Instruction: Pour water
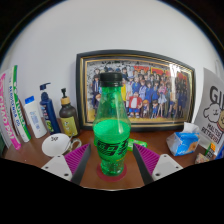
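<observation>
So the green bottle [111, 125] stood upright on the table [98, 176], cap on, right between the jaws, which were spread with a gap either side. Probably lined up for a grab. A framed photo [140, 90] sat far behind it.

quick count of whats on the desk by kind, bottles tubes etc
Green soda bottle, standing between the open jaws: 1
Pump bottles: 2, a blue one and an amber one
Tubes: 2, a green-and-white one and a white one
Framed group photo: 1
Blue packet: 1
Total: 7
</observation>
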The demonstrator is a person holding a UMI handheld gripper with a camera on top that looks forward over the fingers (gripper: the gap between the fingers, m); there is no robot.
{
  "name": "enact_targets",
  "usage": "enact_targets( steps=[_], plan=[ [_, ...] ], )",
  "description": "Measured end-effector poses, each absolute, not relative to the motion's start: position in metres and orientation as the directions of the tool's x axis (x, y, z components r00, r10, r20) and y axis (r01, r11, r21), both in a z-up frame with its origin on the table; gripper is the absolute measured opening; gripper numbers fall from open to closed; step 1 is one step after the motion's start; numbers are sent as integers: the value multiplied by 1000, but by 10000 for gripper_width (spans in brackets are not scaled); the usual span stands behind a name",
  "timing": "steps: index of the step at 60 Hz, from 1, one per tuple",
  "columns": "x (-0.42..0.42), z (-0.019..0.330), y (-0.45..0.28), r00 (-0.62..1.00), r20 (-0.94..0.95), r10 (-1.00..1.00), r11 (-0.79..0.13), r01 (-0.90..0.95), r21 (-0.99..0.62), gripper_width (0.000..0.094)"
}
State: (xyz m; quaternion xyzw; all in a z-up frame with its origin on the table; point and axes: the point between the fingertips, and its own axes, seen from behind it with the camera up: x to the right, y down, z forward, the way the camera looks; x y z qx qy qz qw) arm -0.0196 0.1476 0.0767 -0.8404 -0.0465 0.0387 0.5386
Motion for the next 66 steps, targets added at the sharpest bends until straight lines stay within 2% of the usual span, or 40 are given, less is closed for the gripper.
enact_targets(
  steps=[10,19,34,48,66],
  plan=[
    [-22,90,96,998,5,64,-487,35,-872,852],
    [-49,114,15,1000,-14,19,-563,-1,-826,854],
    [-102,166,-131,999,48,-24,-608,24,-793,856],
    [-136,204,-216,997,71,-21,-585,45,-810,854],
    [-132,223,-247,996,87,-31,-555,55,-830,853]
  ],
)
